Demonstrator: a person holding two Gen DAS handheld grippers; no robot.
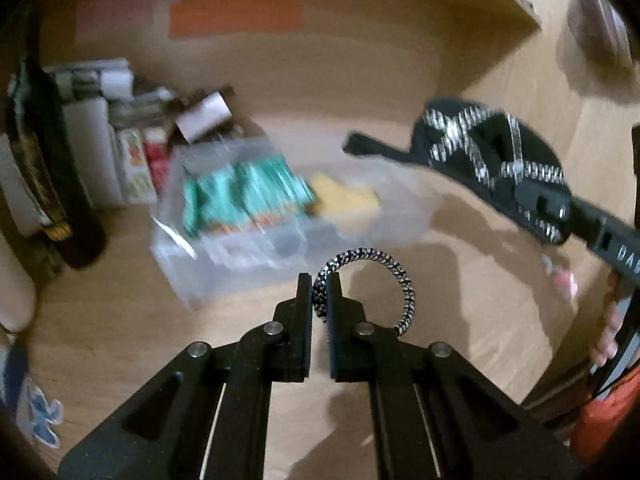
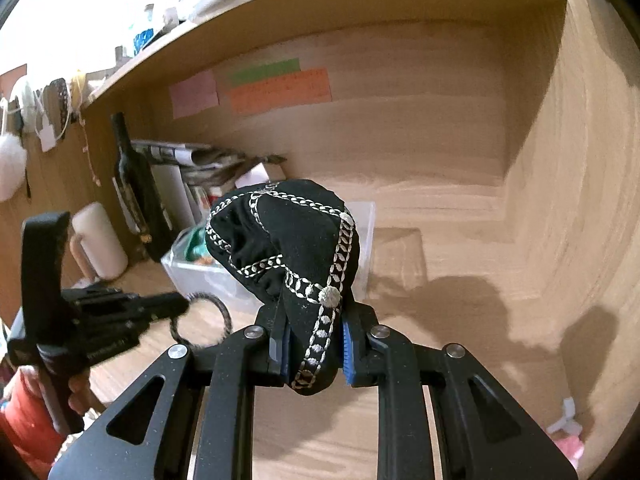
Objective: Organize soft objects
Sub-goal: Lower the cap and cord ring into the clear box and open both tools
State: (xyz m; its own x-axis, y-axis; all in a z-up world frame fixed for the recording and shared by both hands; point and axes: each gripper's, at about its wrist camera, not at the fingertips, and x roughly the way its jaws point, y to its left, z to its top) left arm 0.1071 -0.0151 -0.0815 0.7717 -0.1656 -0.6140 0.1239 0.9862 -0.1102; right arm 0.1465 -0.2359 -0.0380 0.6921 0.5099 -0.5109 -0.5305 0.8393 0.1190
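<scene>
My left gripper point(image 1: 319, 286) is shut on a black-and-white braided hair tie point(image 1: 400, 276) and holds it above the wooden desk, just in front of a clear plastic box point(image 1: 240, 248). The box holds teal cloth point(image 1: 244, 196) and something yellow point(image 1: 344, 196). My right gripper point(image 2: 313, 340) is shut on a black embroidered cap point(image 2: 288, 236) and holds it up over the box's right part point(image 2: 368, 232). In the left wrist view the cap point(image 1: 488, 152) hangs at the right. In the right wrist view the left gripper point(image 2: 176, 306) and hair tie point(image 2: 224, 316) show at the left.
A dark wine bottle point(image 2: 132, 196), a white roll point(image 2: 100, 244) and stacked papers and cartons point(image 2: 188, 164) stand at the back left. Coloured notes point(image 2: 280, 88) are stuck on the back panel. A wooden side wall point(image 2: 580, 200) closes the right.
</scene>
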